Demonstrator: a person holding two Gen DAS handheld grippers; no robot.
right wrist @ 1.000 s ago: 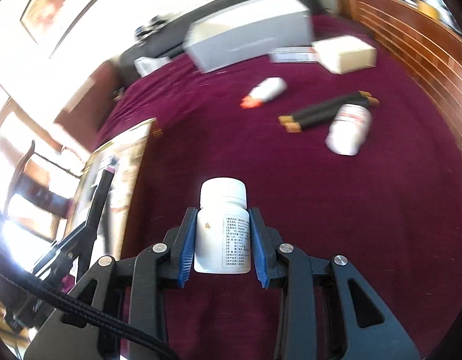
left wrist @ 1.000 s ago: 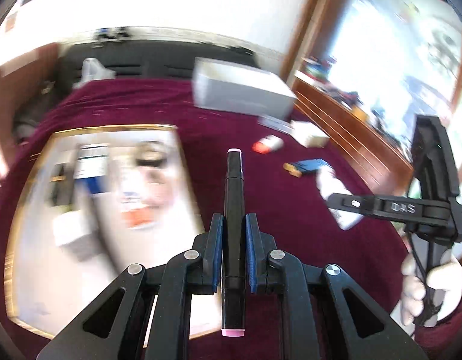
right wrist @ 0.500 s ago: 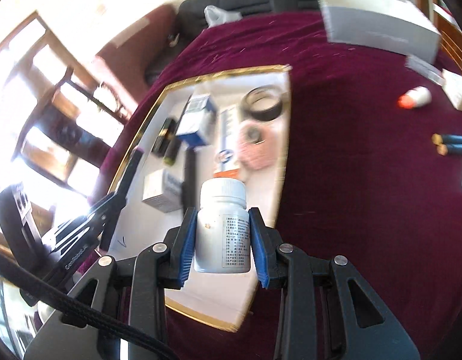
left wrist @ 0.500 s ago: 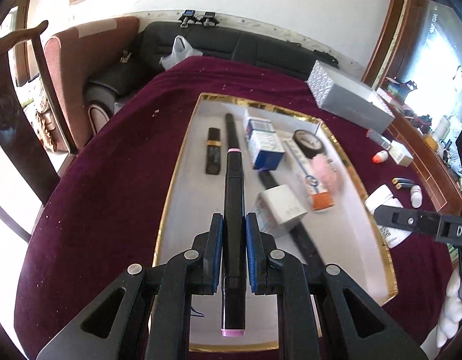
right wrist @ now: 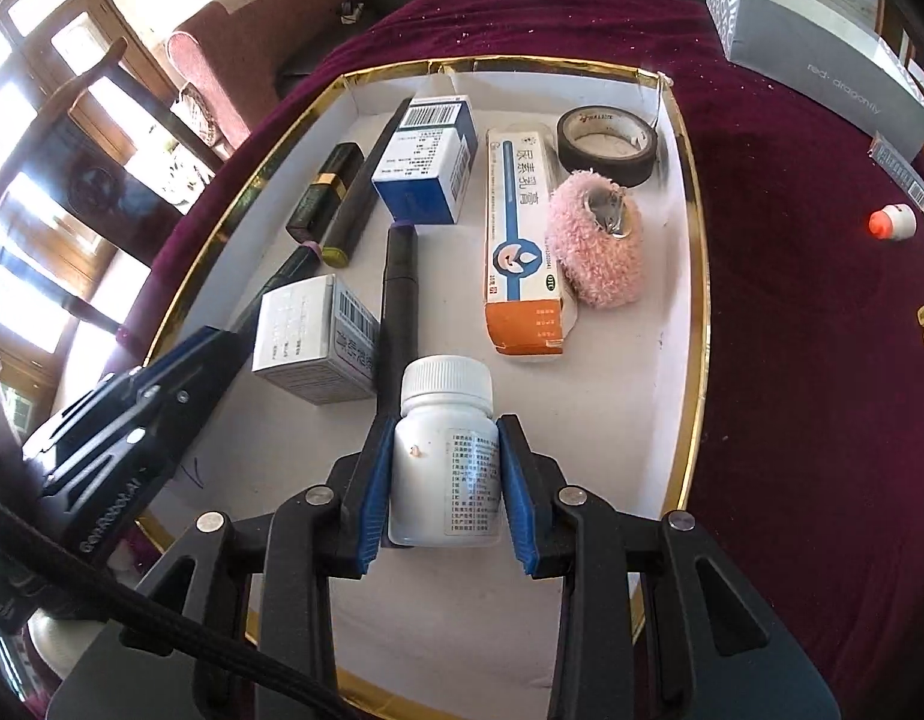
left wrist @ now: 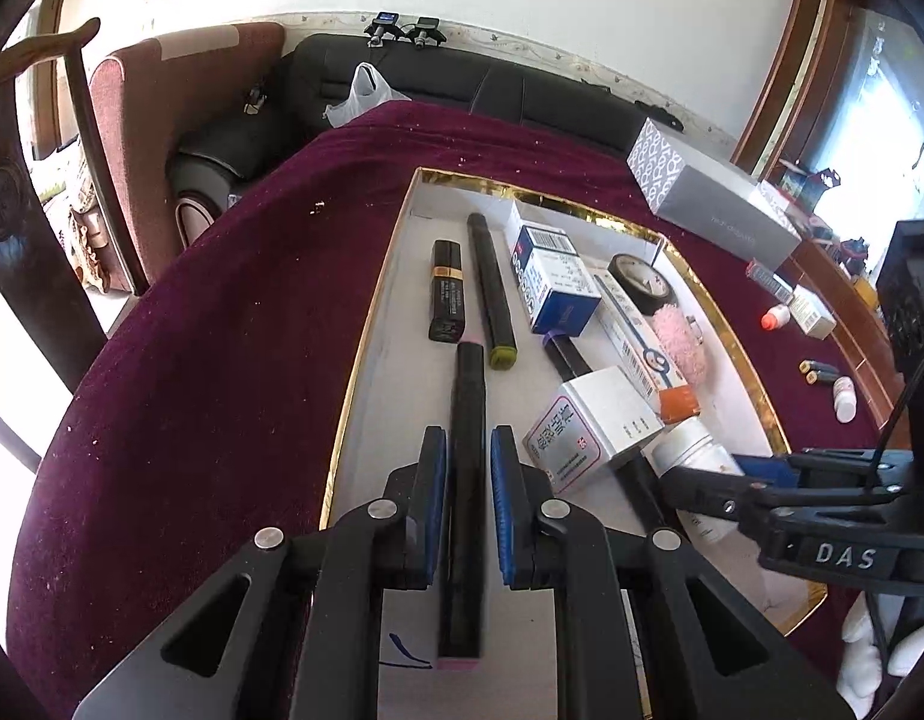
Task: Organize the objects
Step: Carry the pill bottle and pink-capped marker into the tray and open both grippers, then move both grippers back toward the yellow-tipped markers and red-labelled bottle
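Marker (left wrist: 465, 474) and pill bottle (right wrist: 444, 450) are both mid-delivery: your left gripper (left wrist: 467, 507) is clamped on the black, pink-ended marker above the tray's (left wrist: 366, 330) near left floor, and your right gripper (right wrist: 445, 480) squeezes the white, screw-capped, labelled bottle over the near middle. Next you'd likely lower each onto bare white floor, the marker alongside the olive-tipped pen (left wrist: 489, 291), the bottle clear of the grey box (right wrist: 315, 348), then part the jaws.
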